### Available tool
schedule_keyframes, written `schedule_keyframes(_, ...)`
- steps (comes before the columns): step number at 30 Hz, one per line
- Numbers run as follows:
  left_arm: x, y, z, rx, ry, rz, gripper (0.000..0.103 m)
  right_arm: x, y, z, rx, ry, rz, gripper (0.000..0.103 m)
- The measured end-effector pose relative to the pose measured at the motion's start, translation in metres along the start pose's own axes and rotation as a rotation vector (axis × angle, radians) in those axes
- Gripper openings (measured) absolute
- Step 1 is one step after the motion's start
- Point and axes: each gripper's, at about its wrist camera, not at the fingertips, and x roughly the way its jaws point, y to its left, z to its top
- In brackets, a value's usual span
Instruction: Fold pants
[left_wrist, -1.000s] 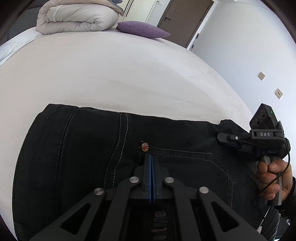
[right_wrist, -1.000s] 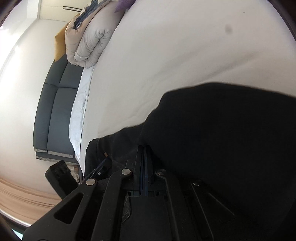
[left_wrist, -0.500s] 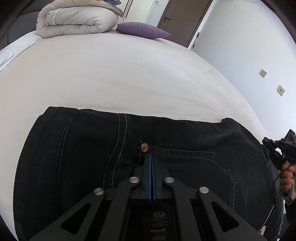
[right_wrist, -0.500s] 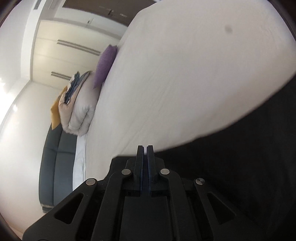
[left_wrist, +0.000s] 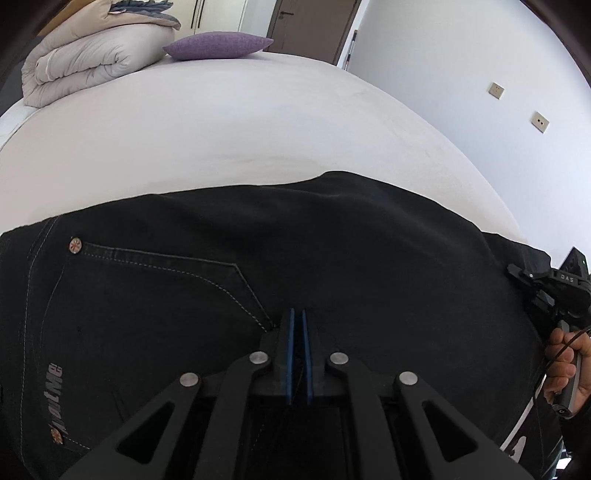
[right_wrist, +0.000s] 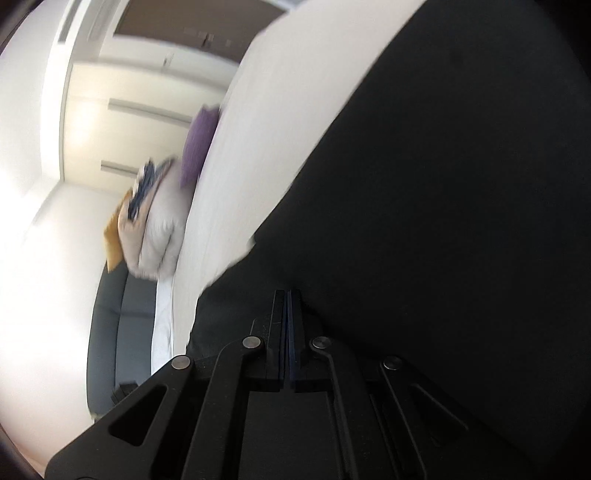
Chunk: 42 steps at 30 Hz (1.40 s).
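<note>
- on the big white bed (left_wrist: 229, 133) lie the black pants (left_wrist: 332, 266), spread flat across the near part of it.
- the left gripper (left_wrist: 296, 325) sits low over the pants, close to the corner of a stitched pocket (left_wrist: 162, 280).
- its two blue pads are very close together, with just a thin dark gap; i cannot tell if any cloth is pinched there.
- a small round metal stud (left_wrist: 75, 245) sits at the far left end of the pocket.
- the right gripper (left_wrist: 517, 272) shows at the right edge of the pants, held by a hand (left_wrist: 565, 365).
- in the right wrist view, the right gripper (right_wrist: 288, 295) has its jaws pressed together, right at the edge of the black cloth.
- that view is blurry, so i cannot tell if cloth is caught in them.
- at the far end of the bed sit a folded pale blanket (left_wrist: 92, 55) and a purple pillow (left_wrist: 218, 46), side by side, well apart from the pants.
- a brown door (left_wrist: 314, 26) stands behind the pillow.
</note>
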Motion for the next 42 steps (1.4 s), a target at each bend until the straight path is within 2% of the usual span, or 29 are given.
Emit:
schedule_keyframes(1,0.0,0.005,-0.001,-0.017,0.0,-0.012,0.005,-0.026,-0.016,0.019,0.017,-0.03,0.002,0.0)
schedule_keyframes(4,-0.001,0.009,-0.003,-0.02,0.007,-0.037,0.004,-0.07,-0.039,0.036,0.027,-0.116,-0.013,0.0)
schedule_keyframes(8,-0.004,0.008,-0.008,0.005,-0.008,-0.022,0.004,-0.128,-0.074,0.062,0.091,-0.246,-0.026,0.0)
schedule_keyframes(10,-0.009,0.013,-0.012,-0.008,-0.02,-0.016,0.004,-0.158,-0.088,0.075,0.118,-0.33,-0.081,0.0)
schedule_keyframes(11,-0.01,0.017,-0.013,-0.016,-0.026,-0.007,0.004,-0.172,-0.098,0.08,0.153,-0.37,-0.13,0.0)
schedule_keyframes(12,-0.015,0.021,-0.015,-0.028,-0.031,0.009,0.004,-0.191,-0.112,0.085,0.214,-0.404,-0.214,0.001)
schedule_keyframes(13,-0.021,0.025,-0.017,-0.043,-0.034,0.013,0.004,-0.209,-0.124,0.086,0.271,-0.438,-0.222,0.005)
schedule_keyframes(14,-0.027,0.024,-0.019,-0.048,-0.036,0.026,0.004,-0.222,-0.126,0.085,0.278,-0.466,-0.213,0.005)
schedule_keyframes(16,-0.035,0.01,-0.013,-0.034,-0.056,0.025,0.003,-0.243,-0.104,0.083,0.178,-0.52,-0.231,0.005)
schedule_keyframes(18,-0.039,-0.011,-0.008,-0.011,-0.078,-0.013,0.003,-0.231,-0.069,0.075,0.071,-0.495,-0.186,0.005)
schedule_keyframes(20,-0.039,-0.042,0.001,0.026,-0.102,-0.05,0.004,-0.196,-0.024,0.065,-0.04,-0.42,-0.121,0.005)
schedule_keyframes(22,-0.036,-0.072,0.006,0.055,-0.116,-0.099,0.016,-0.15,0.013,0.056,-0.138,-0.295,-0.051,0.005)
schedule_keyframes(23,-0.03,-0.087,0.007,0.071,-0.113,-0.112,0.027,-0.126,0.025,0.045,-0.172,-0.231,-0.024,0.005)
schedule_keyframes(24,-0.024,-0.096,0.006,0.084,-0.104,-0.115,0.032,-0.103,0.033,0.033,-0.194,-0.168,-0.016,0.005)
schedule_keyframes(26,-0.008,-0.105,0.0,0.109,-0.064,-0.109,0.032,-0.064,0.037,0.013,-0.227,-0.049,-0.036,0.005)
schedule_keyframes(28,0.01,-0.101,-0.014,0.097,-0.013,-0.091,0.032,-0.037,0.021,0.0,-0.217,0.012,-0.078,0.005)
schedule_keyframes(29,0.013,-0.097,-0.02,0.086,-0.02,-0.101,0.03,-0.033,0.012,-0.003,-0.199,0.017,-0.091,0.001)
schedule_keyframes(32,0.003,-0.076,-0.032,0.023,-0.045,-0.125,0.017,-0.039,-0.019,-0.001,-0.141,-0.029,-0.029,0.0)
schedule_keyframes(35,-0.004,-0.061,-0.041,-0.012,-0.056,-0.124,0.01,-0.04,-0.026,0.005,-0.127,-0.089,-0.059,0.0)
schedule_keyframes(37,-0.011,-0.052,-0.049,-0.04,-0.062,-0.131,0.008,-0.065,-0.042,0.021,-0.11,-0.131,-0.091,0.0)
schedule_keyframes(39,-0.015,-0.051,-0.052,-0.051,-0.067,-0.117,0.008,-0.092,-0.048,0.034,-0.103,-0.202,-0.167,0.0)
schedule_keyframes(42,-0.027,-0.049,-0.056,-0.053,-0.075,-0.082,0.01,-0.142,-0.048,0.046,-0.146,-0.329,-0.327,0.014)
